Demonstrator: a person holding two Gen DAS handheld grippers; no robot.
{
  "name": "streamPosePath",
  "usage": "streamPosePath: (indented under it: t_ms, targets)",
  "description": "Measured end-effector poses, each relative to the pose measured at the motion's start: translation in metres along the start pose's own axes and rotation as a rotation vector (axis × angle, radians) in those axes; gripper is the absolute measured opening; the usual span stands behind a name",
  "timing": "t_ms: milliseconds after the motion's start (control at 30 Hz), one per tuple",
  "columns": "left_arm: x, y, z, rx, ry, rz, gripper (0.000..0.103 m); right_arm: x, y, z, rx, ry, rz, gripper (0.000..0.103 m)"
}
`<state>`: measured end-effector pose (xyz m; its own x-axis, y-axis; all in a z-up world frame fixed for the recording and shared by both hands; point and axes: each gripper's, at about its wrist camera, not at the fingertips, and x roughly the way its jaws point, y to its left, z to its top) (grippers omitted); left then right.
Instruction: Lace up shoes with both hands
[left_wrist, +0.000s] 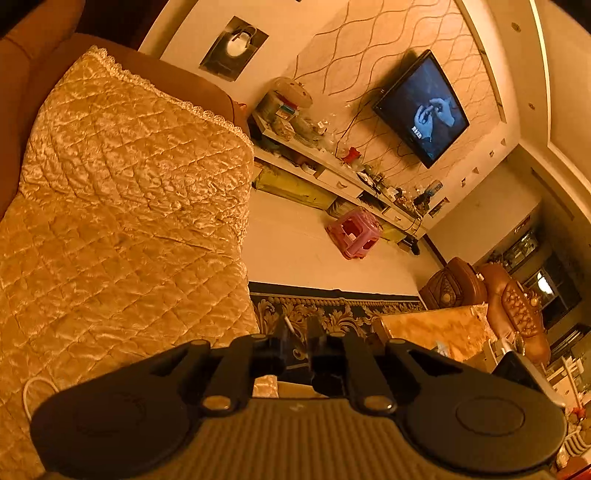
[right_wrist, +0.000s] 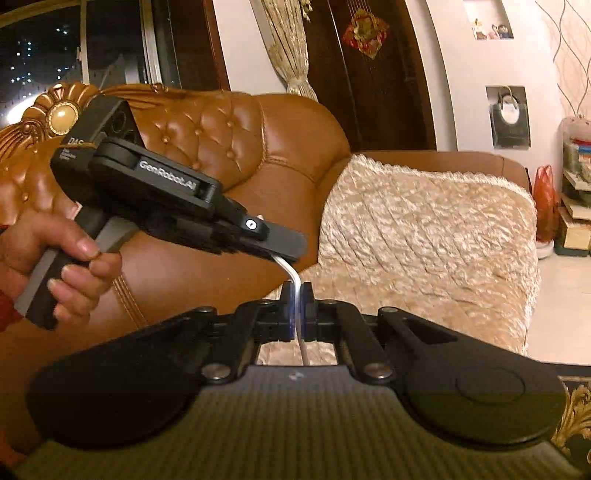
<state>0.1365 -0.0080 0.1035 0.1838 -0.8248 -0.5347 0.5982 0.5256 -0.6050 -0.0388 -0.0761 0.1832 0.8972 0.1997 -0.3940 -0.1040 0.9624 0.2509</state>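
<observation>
No shoe shows in either view. A white shoelace (right_wrist: 291, 271) runs from the tip of my left gripper (right_wrist: 291, 251) down into my right gripper (right_wrist: 297, 295), which is shut on it just below the left one. The lace hangs on beneath the right fingers. In the left wrist view my left gripper (left_wrist: 300, 332) has its jaws a little apart, carpet showing through the gap. The shoelace (left_wrist: 289, 325) lies as a thin strip against one finger. A person's hand (right_wrist: 74, 258) grips the left gripper's handle.
Both grippers hover over a brown leather sofa (right_wrist: 229, 140) with a quilted cream cover (left_wrist: 122, 192). A white cord loop (left_wrist: 33, 391) lies on the cover. Beyond are a patterned dark carpet (left_wrist: 332, 310), a pink stool (left_wrist: 354, 232), a glossy coffee table (left_wrist: 436, 332) and a wall television (left_wrist: 424, 110).
</observation>
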Motion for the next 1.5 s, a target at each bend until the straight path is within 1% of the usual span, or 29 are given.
streamPosePath:
  t_ms: [67,167,200,233,267,300,433,467,500,533,600,633,667,700,733,767,800,833,900,1033,1067,1167,1200,1267,1300,1367,1400,1433,1500]
  targets:
    - [0.002,0.001,-0.001,-0.014,0.008,-0.013,0.004,0.0,-0.002,-0.001,0.007,0.018,0.006,0.005]
    - [0.005,0.001,-0.004,-0.021,0.024,-0.026,0.003,0.004,-0.003,0.0,0.018,0.038,0.023,0.008]
    - [0.007,0.0,-0.005,-0.024,0.029,-0.029,0.003,0.004,-0.001,0.0,0.004,0.027,0.024,0.022]
    - [0.007,0.0,-0.007,-0.029,0.031,-0.032,0.003,0.003,0.001,0.0,-0.011,0.017,0.025,0.039]
    - [0.007,0.001,-0.007,-0.037,0.03,-0.038,0.003,0.003,0.003,0.0,-0.025,0.006,0.026,0.044]
    - [0.008,0.002,-0.008,-0.046,0.03,-0.045,0.003,0.003,0.005,0.001,-0.039,-0.005,0.023,0.044]
    - [0.007,0.003,-0.009,-0.058,0.027,-0.056,0.003,0.01,0.004,0.003,-0.023,0.0,0.033,0.043]
    - [0.006,0.003,-0.01,-0.06,0.024,-0.053,0.003,0.01,0.002,0.003,-0.011,-0.009,0.038,0.036]
    - [0.005,0.003,-0.011,-0.063,0.02,-0.05,0.003,0.011,0.001,0.003,-0.002,-0.011,0.045,0.015]
    - [0.004,0.004,-0.012,-0.069,0.02,-0.048,0.003,0.013,0.0,0.004,0.004,-0.007,0.052,0.008]
    - [0.004,0.005,-0.014,-0.071,0.022,-0.039,0.004,0.014,-0.001,0.004,0.009,0.009,0.072,0.006]
    - [0.003,0.007,-0.015,-0.073,0.029,-0.031,0.007,0.015,-0.001,0.004,0.009,0.016,0.078,0.006]
    - [0.003,0.008,-0.016,-0.075,0.036,-0.021,0.01,0.015,0.0,0.005,0.009,0.022,0.082,0.005]
    - [0.0,0.009,-0.016,-0.075,0.041,-0.002,0.021,0.016,-0.001,0.005,0.009,0.033,0.085,0.005]
    - [-0.006,0.012,-0.018,-0.071,0.039,0.029,0.025,0.017,-0.001,0.006,-0.009,0.047,0.077,0.005]
    - [-0.012,0.015,-0.02,-0.067,0.038,0.059,0.025,0.018,0.0,0.006,-0.037,0.063,0.062,0.005]
    - [-0.018,0.017,-0.022,-0.063,0.036,0.091,0.03,0.02,0.0,0.007,-0.075,0.082,0.047,0.005]
    - [-0.025,0.021,-0.025,-0.059,0.04,0.131,0.04,0.024,-0.001,0.008,-0.12,0.11,0.041,0.005]
    - [-0.036,0.027,-0.034,-0.052,0.069,0.2,0.048,0.032,-0.002,0.013,-0.205,0.173,0.051,0.005]
    - [-0.041,0.033,-0.055,-0.05,0.161,0.306,0.048,0.069,0.011,0.019,-0.399,0.357,0.16,0.005]
    - [-0.039,0.036,-0.061,-0.063,0.179,0.318,0.048,0.08,0.016,0.018,-0.437,0.407,0.196,0.005]
    - [-0.032,0.043,-0.073,-0.109,0.213,0.296,0.048,0.111,0.029,0.013,-0.525,0.56,0.303,0.005]
    - [-0.029,0.043,-0.077,-0.114,0.226,0.279,0.048,0.121,0.031,0.012,-0.53,0.616,0.339,0.006]
    - [-0.022,0.041,-0.081,-0.113,0.25,0.269,0.048,0.138,0.029,0.016,-0.463,0.699,0.391,0.006]
    - [-0.019,0.041,-0.083,-0.112,0.262,0.266,0.045,0.146,0.028,0.018,-0.421,0.737,0.414,0.006]
    - [-0.017,0.044,-0.086,-0.104,0.282,0.295,0.033,0.161,0.026,0.023,-0.343,0.809,0.457,0.006]
    - [-0.017,0.045,-0.088,-0.102,0.28,0.303,0.023,0.166,0.027,0.024,-0.323,0.84,0.476,0.006]
    - [-0.017,0.047,-0.09,-0.099,0.278,0.311,0.017,0.168,0.03,0.022,-0.323,0.875,0.499,0.006]
    - [-0.02,0.046,-0.094,-0.09,0.258,0.335,0.015,0.168,0.036,0.015,-0.379,0.931,0.508,0.006]
